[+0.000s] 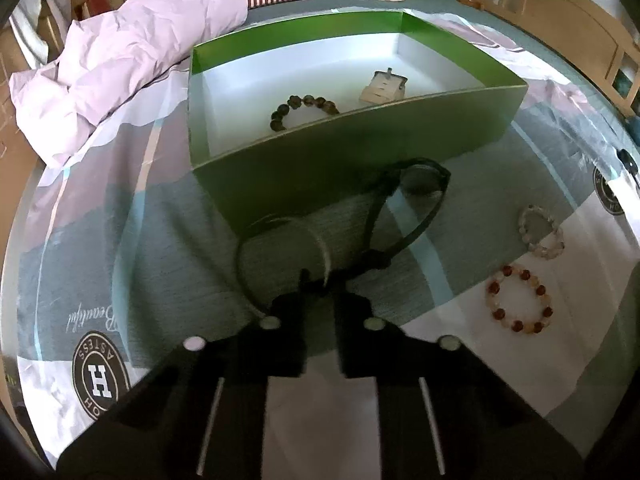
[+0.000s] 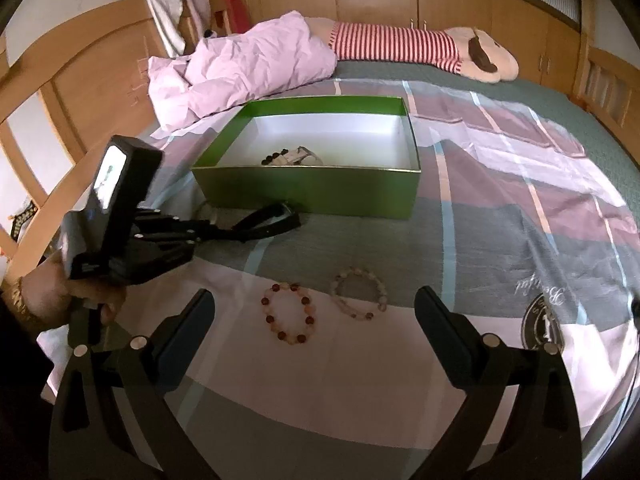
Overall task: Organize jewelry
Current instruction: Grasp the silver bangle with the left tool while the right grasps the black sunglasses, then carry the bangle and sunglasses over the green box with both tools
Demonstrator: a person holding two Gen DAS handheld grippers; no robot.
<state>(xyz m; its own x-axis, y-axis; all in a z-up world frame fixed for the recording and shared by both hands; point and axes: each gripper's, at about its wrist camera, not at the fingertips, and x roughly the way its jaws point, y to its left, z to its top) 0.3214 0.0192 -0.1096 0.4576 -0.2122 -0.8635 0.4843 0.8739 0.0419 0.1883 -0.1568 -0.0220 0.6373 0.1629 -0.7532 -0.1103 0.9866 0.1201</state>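
**Left jaws on a black watch strap, right jaws wide**

The thing between my left gripper (image 1: 320, 286) fingers was a black wristwatch (image 1: 424, 178): a dark round face with a thin black strap looping back from it. Its strap end sat pinched in my closed left jaws at the lower middle of the left wrist view, and the face lay up and to the right, close against the front wall of the green box (image 1: 360, 148). A thin bangle (image 1: 280, 248) curved just left of the strap; I could not tell whether my fingers also touched it.

In the right wrist view my left gripper (image 2: 208, 234) reached in from the left edge, held nearly level over the bedsheet (image 2: 480, 240), with the person's hand (image 2: 60, 292) wrapped around its handle at the lower left. My right gripper (image 2: 314, 316) stood at the bottom of that frame with its jaws wide apart and nothing between them.

The watch's long axis ran from my left fingertips toward the box, face end pointing to the box wall.

Inside the box lay a dark bead bracelet (image 1: 304, 110) and a small cream purse-shaped piece (image 1: 382, 88). On the white part of the sheet, a red-and-pale bead bracelet (image 2: 288, 314) and a pale bead bracelet (image 2: 360, 294) lay side by side, near each other, above my open right jaws.
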